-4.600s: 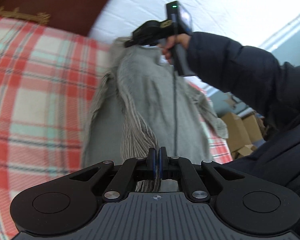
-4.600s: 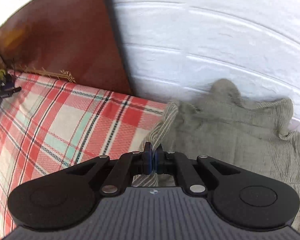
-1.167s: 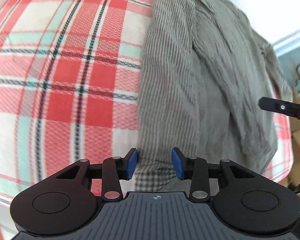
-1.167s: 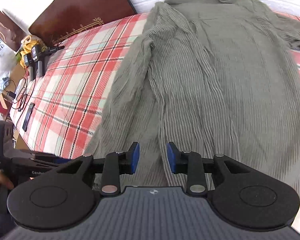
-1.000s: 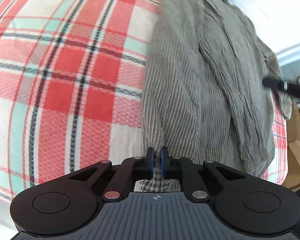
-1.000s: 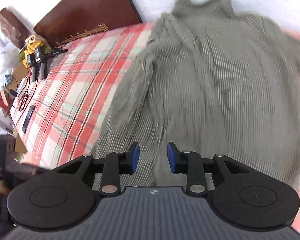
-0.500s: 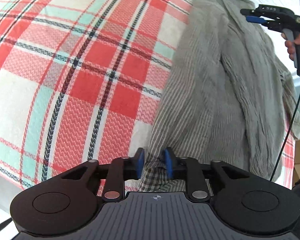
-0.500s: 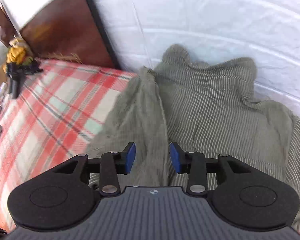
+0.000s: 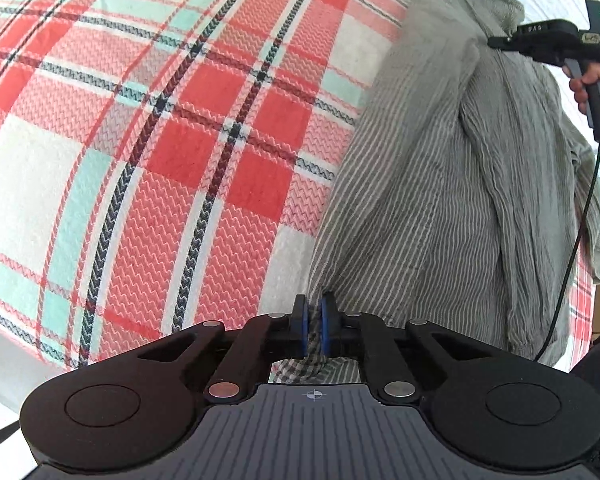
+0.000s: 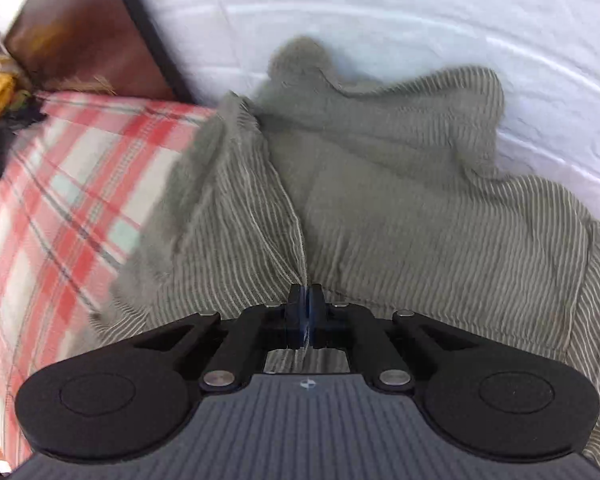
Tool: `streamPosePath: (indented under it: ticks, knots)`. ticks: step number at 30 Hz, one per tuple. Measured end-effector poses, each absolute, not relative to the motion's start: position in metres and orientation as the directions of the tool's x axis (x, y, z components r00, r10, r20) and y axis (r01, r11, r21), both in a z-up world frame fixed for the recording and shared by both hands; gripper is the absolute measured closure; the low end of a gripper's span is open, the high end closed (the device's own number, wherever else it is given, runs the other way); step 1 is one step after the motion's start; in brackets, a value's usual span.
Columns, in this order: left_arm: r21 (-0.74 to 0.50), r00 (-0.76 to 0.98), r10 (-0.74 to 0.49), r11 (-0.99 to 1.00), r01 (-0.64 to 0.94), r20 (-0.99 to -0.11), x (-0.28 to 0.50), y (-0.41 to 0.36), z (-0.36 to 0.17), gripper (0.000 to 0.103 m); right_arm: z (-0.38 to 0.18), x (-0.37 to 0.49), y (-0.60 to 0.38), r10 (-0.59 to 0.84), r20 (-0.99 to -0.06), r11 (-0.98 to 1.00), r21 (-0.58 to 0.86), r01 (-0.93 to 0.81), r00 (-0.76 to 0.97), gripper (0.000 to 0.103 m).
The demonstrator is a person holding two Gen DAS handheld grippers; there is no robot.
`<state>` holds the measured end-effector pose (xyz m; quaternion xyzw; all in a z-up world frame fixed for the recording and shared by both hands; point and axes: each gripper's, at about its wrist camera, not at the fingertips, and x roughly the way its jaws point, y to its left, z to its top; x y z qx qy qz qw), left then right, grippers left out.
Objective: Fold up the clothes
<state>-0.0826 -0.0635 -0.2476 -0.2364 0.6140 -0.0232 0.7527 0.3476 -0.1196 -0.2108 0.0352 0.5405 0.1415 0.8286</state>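
The striped grey shirt lies spread on the plaid bed. The left gripper pinches its hem, the right gripper grips a fold, probably near the shoulder, ready to carry one side over.

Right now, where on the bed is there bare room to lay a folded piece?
The plaid blanket lies bare left of the grey striped shirt, out to the bed's near edge. Toward the wall it is crowded: the shirt bunches there, with the left gripper and right gripper both shut on it.
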Motion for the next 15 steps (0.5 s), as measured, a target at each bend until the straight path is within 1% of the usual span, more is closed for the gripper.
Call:
streamPosePath:
  ticks: [2, 3, 4, 6, 8, 11, 12, 15]
  knots:
    - [-0.392, 0.249, -0.331, 0.883, -0.257, -0.910, -0.084, -0.062, -0.247, 0.100, -0.212, 0.349, -0.119, 0.272, -0.889, 0.958, 0.214, -0.191, 0.368, 0.098]
    - [-0.397, 0.251, -0.336, 0.881, -0.256, -0.908, -0.085, -0.061, -0.245, 0.086, -0.208, 0.349, -0.118, 0.278, -0.884, 0.955, 0.213, -0.206, 0.376, 0.090]
    - [-0.399, 0.254, -0.338, 0.881, -0.252, -0.906, -0.086, -0.061, -0.242, 0.075, -0.202, 0.349, -0.118, 0.285, -0.875, 0.951, 0.208, -0.227, 0.392, 0.076]
    - [-0.397, 0.263, -0.333, 0.885, -0.242, -0.905, -0.088, -0.058, -0.235, 0.068, -0.190, 0.349, -0.117, 0.309, -0.852, 0.940, 0.206, -0.271, 0.423, 0.059]
    - [-0.405, 0.278, -0.337, 0.883, -0.238, -0.899, -0.090, -0.054, -0.227, 0.068, -0.175, 0.354, -0.114, 0.362, -0.819, 0.918, 0.230, -0.323, 0.445, 0.059]
    - [-0.398, 0.306, -0.320, 0.884, -0.243, -0.897, -0.088, -0.050, -0.220, 0.066, -0.163, 0.375, -0.098, 0.370, -0.802, 0.907, 0.203, -0.370, 0.468, 0.059]
    - [-0.395, 0.314, -0.311, 0.883, -0.252, -0.897, -0.084, -0.050, -0.219, 0.064, -0.164, 0.384, -0.091, 0.373, -0.800, 0.904, 0.201, -0.377, 0.469, 0.059]
    - [-0.395, 0.314, -0.312, 0.883, -0.253, -0.897, -0.070, -0.050, -0.220, 0.064, -0.171, 0.411, -0.069, 0.378, -0.799, 0.895, 0.186, -0.405, 0.468, 0.060]
